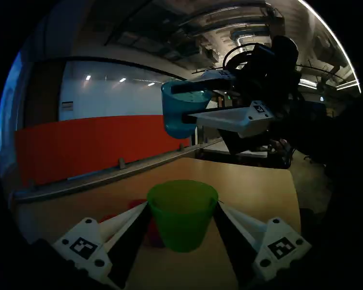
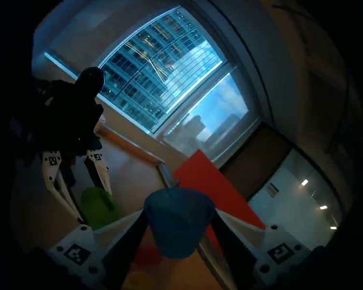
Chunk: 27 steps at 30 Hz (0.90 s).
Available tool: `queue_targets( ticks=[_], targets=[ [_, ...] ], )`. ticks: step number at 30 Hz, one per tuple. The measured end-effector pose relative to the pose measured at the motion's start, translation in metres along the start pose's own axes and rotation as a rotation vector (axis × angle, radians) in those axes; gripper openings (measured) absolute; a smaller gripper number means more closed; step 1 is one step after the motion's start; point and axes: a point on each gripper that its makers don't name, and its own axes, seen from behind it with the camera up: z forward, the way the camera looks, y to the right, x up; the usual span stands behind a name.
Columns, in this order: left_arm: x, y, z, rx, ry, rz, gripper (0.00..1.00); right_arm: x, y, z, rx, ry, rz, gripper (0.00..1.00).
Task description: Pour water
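A green cup [image 1: 183, 220] stands upright between the fingers of my left gripper [image 1: 181, 217], which is shut on it just above the wooden table [image 1: 259, 186]. Higher up and farther off hangs a blue cup [image 1: 180, 113] with water in it, held level by my right gripper [image 1: 187, 104]. In the right gripper view that blue cup [image 2: 179, 227] sits clamped in my right gripper [image 2: 179, 224]. The view is tilted. The green cup [image 2: 99, 207] shows below left, in my left gripper [image 2: 87, 200].
Red cups [image 1: 152, 229] stand on the table behind the green cup. A red [image 2: 147, 255] and a yellow cup [image 2: 138, 280] show under the blue cup. An orange wall panel [image 1: 89, 145] runs along the table's far edge. Large windows [image 2: 181, 82] lie beyond.
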Motion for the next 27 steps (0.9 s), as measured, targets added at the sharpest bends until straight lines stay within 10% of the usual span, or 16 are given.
queue_targets(
  ticks=[27],
  targets=[
    [0.001, 0.002, 0.006, -0.013, 0.002, 0.000, 0.86, 0.012, 0.012, 0.021, -0.014, -0.002, -0.243, 0.90]
  ],
)
